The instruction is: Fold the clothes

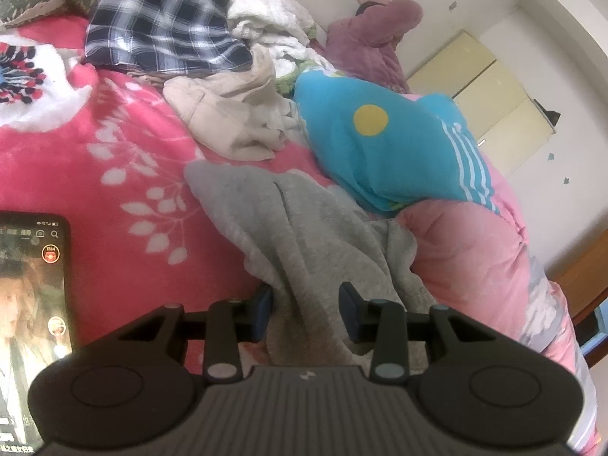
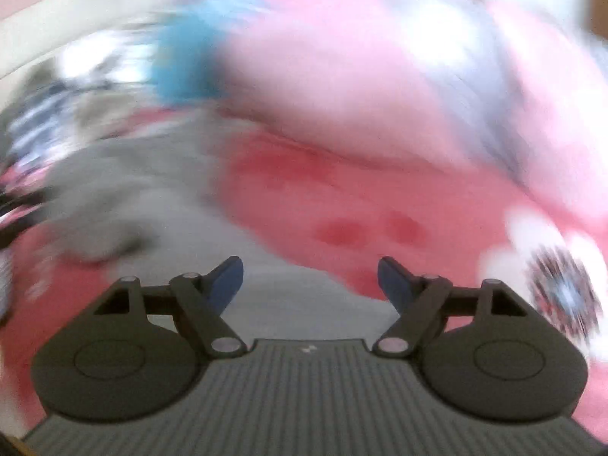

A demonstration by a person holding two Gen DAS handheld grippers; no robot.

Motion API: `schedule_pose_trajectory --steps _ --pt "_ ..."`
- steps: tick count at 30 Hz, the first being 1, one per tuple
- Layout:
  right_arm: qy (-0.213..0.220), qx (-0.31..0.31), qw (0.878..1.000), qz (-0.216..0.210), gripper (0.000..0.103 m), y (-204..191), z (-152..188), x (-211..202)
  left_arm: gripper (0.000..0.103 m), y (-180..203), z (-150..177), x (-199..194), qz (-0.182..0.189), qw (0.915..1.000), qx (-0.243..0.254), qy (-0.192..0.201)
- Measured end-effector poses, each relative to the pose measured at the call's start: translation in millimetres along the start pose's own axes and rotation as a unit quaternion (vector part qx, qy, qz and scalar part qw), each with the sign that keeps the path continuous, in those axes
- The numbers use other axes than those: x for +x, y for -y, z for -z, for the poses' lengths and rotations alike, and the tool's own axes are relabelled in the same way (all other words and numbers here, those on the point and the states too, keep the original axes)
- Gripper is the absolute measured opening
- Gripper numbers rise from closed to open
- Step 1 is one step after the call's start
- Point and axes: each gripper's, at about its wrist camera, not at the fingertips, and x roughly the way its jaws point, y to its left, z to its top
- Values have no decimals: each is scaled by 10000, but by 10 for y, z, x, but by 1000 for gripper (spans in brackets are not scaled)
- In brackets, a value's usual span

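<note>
A grey sweatshirt-like garment [image 1: 304,228] lies crumpled on the red floral blanket [image 1: 114,159]. In the left wrist view a bunched fold of it rises between the blue pads, and my left gripper [image 1: 307,306] is shut on that fold. The right wrist view is heavily blurred. There my right gripper [image 2: 309,277] stands wide open with nothing between its fingers, above the grey garment [image 2: 125,190] and the red blanket [image 2: 342,197].
A lit phone [image 1: 30,304] lies at the left on the blanket. Behind are a plaid cloth [image 1: 159,19], a beige garment [image 1: 231,114], white fluffy laundry [image 1: 266,11] and a mauve garment [image 1: 372,34]. A blue garment [image 1: 380,144] rests on a pink quilt [image 1: 475,258] at the right.
</note>
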Motion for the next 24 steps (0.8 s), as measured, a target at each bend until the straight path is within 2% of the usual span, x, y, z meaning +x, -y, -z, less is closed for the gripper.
schedule_pose_trajectory --steps 2,3,4,5,6,7,11,15,17,20,22,24 --pt "-422 560 9971 294 78 338 23 259 38 1 4 7 -26 10000 21 10" --pt "-636 842 9940 274 78 462 35 411 38 -3 2 10 -40 10000 19 17" --pt "-806 1037 9912 167 72 560 57 520 38 -6 0 14 -54 10000 18 23" --pt "-891 1112 9898 80 45 611 97 581 37 -14 -8 21 -64 10000 -2 26" --pt "-924 1132 9893 17 25 645 114 623 36 -21 -16 28 -74 10000 -24 29" --pt "-896 1137 9895 -24 12 638 137 601 35 -24 -21 32 -77 10000 -38 37" --pt "-468 1013 9933 -316 7 534 118 367 34 -14 -23 43 -84 9999 -26 63" --pt "369 931 9863 -1312 6 412 177 -366 34 -8 -8 44 -92 9999 6 65" --pt "778 643 9752 -1969 0 313 284 -797 34 -14 -6 43 -96 9999 -5 68" --pt "1205 178 9461 -3000 0 158 534 -1388 33 -16 4 41 -107 9999 -4 74" --pt "1037 -91 9451 -3099 0 12 713 -1600 33 -12 17 37 -117 9999 17 74" --pt "792 -190 9580 -2751 0 -57 847 -1614 33 -7 30 33 -127 9999 39 75"
